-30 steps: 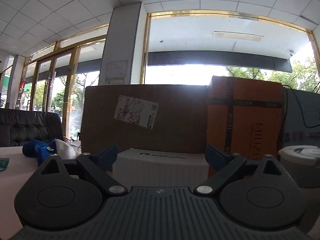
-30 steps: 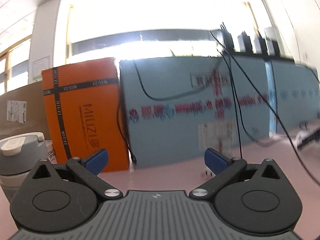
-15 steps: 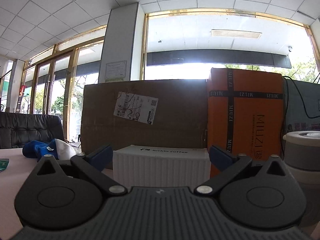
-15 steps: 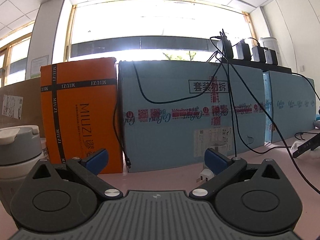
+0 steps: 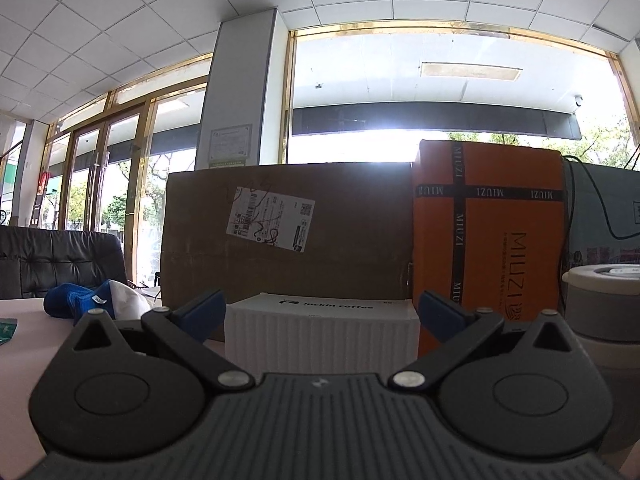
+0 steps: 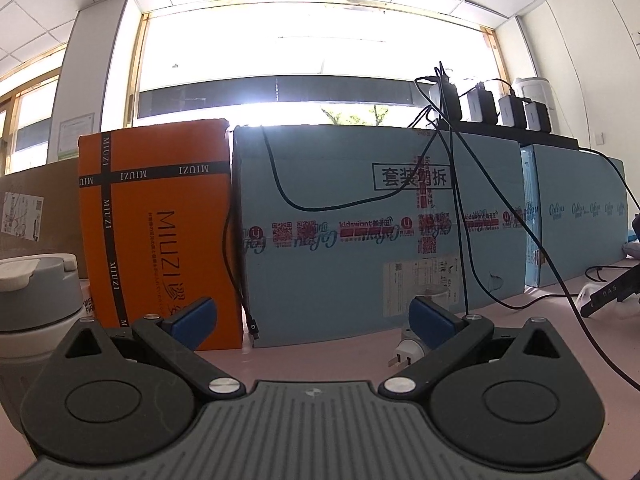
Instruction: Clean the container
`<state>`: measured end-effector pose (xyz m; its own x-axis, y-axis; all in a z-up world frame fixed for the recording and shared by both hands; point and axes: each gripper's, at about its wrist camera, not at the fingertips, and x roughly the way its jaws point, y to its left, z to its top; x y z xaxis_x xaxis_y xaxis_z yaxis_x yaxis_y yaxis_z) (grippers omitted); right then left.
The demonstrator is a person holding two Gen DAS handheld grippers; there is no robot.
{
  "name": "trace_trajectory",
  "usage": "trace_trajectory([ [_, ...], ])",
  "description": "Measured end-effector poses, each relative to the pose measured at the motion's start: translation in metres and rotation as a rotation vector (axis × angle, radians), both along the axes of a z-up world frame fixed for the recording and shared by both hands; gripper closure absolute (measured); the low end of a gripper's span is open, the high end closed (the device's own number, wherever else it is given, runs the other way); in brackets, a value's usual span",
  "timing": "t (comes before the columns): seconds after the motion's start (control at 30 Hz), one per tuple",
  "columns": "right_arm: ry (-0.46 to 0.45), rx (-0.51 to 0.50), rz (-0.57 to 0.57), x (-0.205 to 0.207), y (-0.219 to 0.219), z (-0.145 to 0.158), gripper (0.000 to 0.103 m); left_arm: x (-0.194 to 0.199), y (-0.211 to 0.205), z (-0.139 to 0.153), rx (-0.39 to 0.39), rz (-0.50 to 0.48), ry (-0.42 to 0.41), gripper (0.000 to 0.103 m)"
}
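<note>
A grey lidded container stands on the pink table, at the right edge of the left wrist view (image 5: pixel 604 308) and the left edge of the right wrist view (image 6: pixel 36 304). A blue cloth (image 5: pixel 76 304) lies at the far left beside something white. My left gripper (image 5: pixel 320 314) is open and empty, low over the table, facing a white ribbed box (image 5: pixel 320 330). My right gripper (image 6: pixel 312 322) is open and empty, to the right of the container, facing the boxes.
A brown cardboard box (image 5: pixel 288 236), an orange MIUZI box (image 6: pixel 156 232) and a light blue carton (image 6: pixel 380 232) line the back of the table. Black cables (image 6: pixel 468 216) hang over the carton. A white plug (image 6: pixel 408 350) lies on the table.
Both cameras have tilted down slightly and steadied; the right view is no longer blurred. Both grippers stay open and empty.
</note>
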<state>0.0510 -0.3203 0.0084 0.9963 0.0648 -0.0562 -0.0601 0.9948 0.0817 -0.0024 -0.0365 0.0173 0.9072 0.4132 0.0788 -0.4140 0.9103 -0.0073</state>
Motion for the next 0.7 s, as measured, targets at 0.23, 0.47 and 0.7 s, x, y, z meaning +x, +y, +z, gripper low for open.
trace_trajectory([
  [0.23, 0.005, 0.000, 0.000, 0.0009, -0.0004, -0.0001, 0.000, 0.0017, 0.0035, -0.0004, -0.019, 0.006, 0.013, 0.000],
  [0.47, 0.010, 0.005, 0.001, 0.0018, -0.0017, 0.0001, 0.000, -0.0003, 0.0002, -0.0008, -0.002, 0.021, 0.009, 0.000],
  [0.7, 0.019, 0.013, 0.000, 0.0032, -0.0034, 0.0000, 0.000, -0.0023, -0.0002, -0.0005, -0.003, 0.018, 0.006, 0.000],
])
